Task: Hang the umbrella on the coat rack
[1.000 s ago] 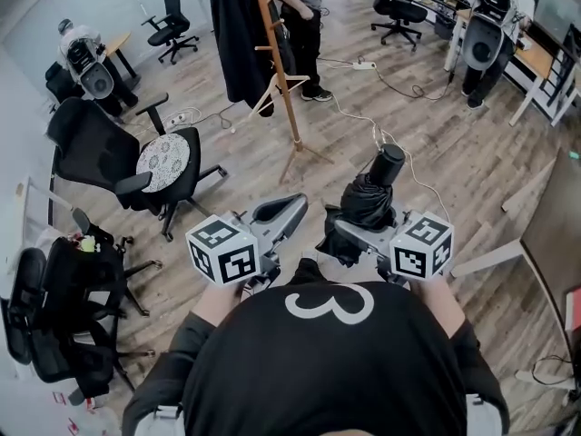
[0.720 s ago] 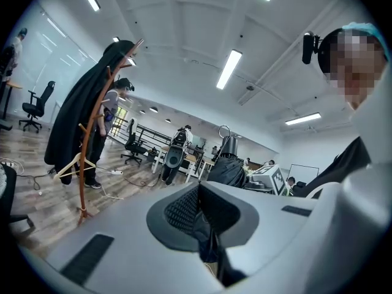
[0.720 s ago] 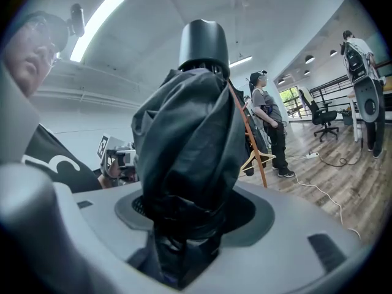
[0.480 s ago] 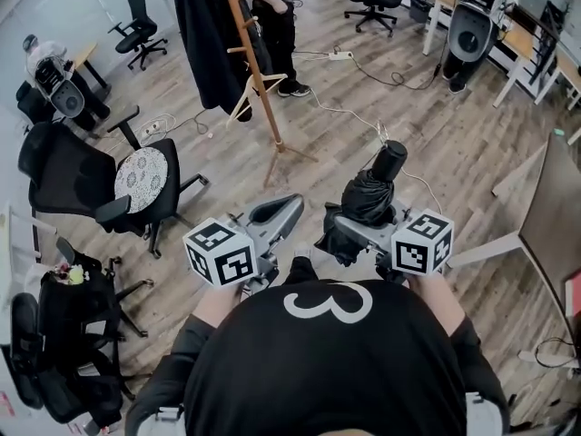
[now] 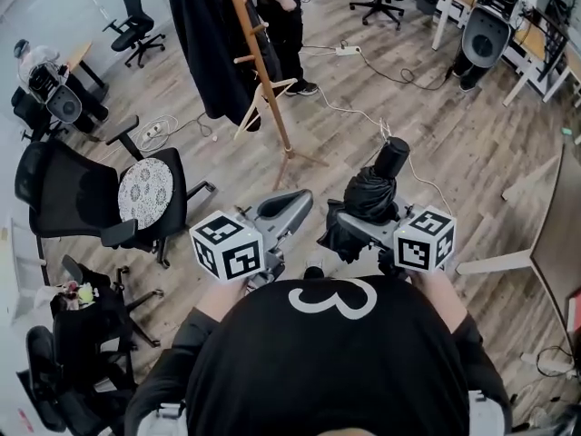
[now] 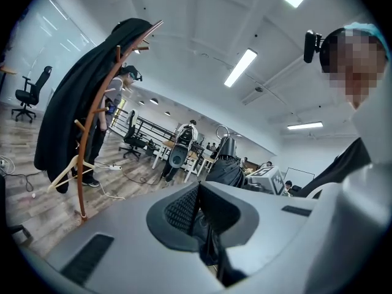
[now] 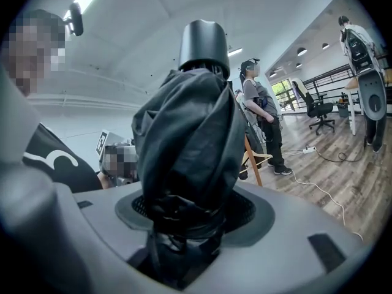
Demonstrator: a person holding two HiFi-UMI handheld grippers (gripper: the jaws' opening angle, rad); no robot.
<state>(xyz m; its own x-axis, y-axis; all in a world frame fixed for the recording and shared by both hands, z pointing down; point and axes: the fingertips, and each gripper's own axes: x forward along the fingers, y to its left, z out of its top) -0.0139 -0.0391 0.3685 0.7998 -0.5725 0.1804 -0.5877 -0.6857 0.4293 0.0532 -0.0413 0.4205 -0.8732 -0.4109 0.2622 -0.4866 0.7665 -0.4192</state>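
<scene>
A folded black umbrella (image 5: 370, 196) with a round black handle stands up out of my right gripper (image 5: 356, 230), whose jaws are shut on its lower part. It fills the right gripper view as a bunched black roll, the umbrella (image 7: 187, 133). My left gripper (image 5: 283, 214) is shut with nothing in it, beside the right one. The wooden coat rack (image 5: 259, 57) stands ahead on the floor with a dark coat (image 5: 201, 44) hung on it. In the left gripper view the coat rack (image 6: 92, 133) rises at left, the umbrella (image 6: 226, 167) at right.
A person (image 5: 277, 12) stands just behind the rack. A black office chair (image 5: 100, 198) with a patterned cushion is at left, more chairs (image 5: 82, 334) below it. A white cable (image 5: 363, 121) runs over the wooden floor. Desks (image 5: 536, 44) and a table edge (image 5: 554, 234) lie at right.
The view has shifted slightly; the coat rack sits a little nearer the middle than before. Both grippers keep their hold and pose, the umbrella still upright in the right one.
</scene>
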